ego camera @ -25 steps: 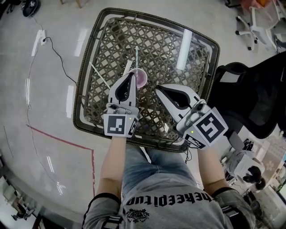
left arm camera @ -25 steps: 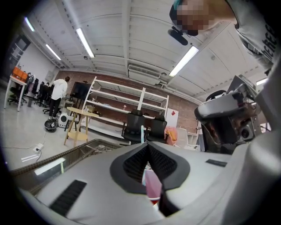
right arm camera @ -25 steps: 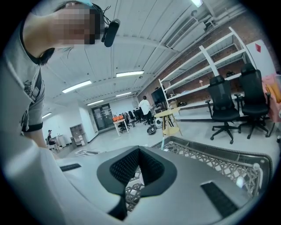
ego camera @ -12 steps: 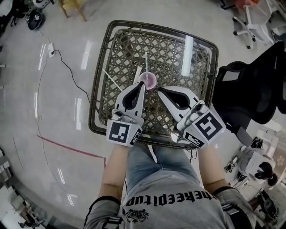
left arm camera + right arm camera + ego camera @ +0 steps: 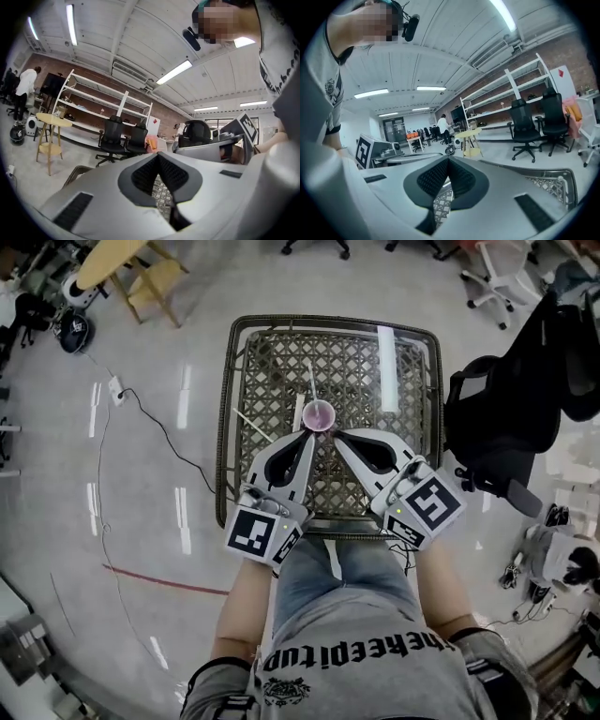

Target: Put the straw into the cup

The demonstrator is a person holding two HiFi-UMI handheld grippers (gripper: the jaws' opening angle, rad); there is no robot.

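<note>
In the head view a small pink cup (image 5: pixel 319 415) stands near the middle of the wicker table (image 5: pixel 239 427) with its glass top. A thin pale straw (image 5: pixel 311 381) rises out of the cup and leans away from me. My left gripper (image 5: pixel 308 434) is shut, with its tip just short of the cup's near left side. My right gripper (image 5: pixel 338 435) is also shut, just short of the cup's near right side. Neither holds anything. In the left gripper view (image 5: pixel 158 156) and the right gripper view (image 5: pixel 448 160) the jaws meet and the cup is hidden.
Two loose white straws (image 5: pixel 254 426) (image 5: pixel 297 412) lie on the table left of the cup. A black office chair (image 5: pixel 497 427) stands close to the table's right side. A wooden stool (image 5: pixel 155 282) and a floor cable (image 5: pixel 141 401) lie to the left.
The head camera has risen, so the table looks smaller. The left gripper's tip has left the cup's side. Both gripper tips now sit close together just in front of the cup.
</note>
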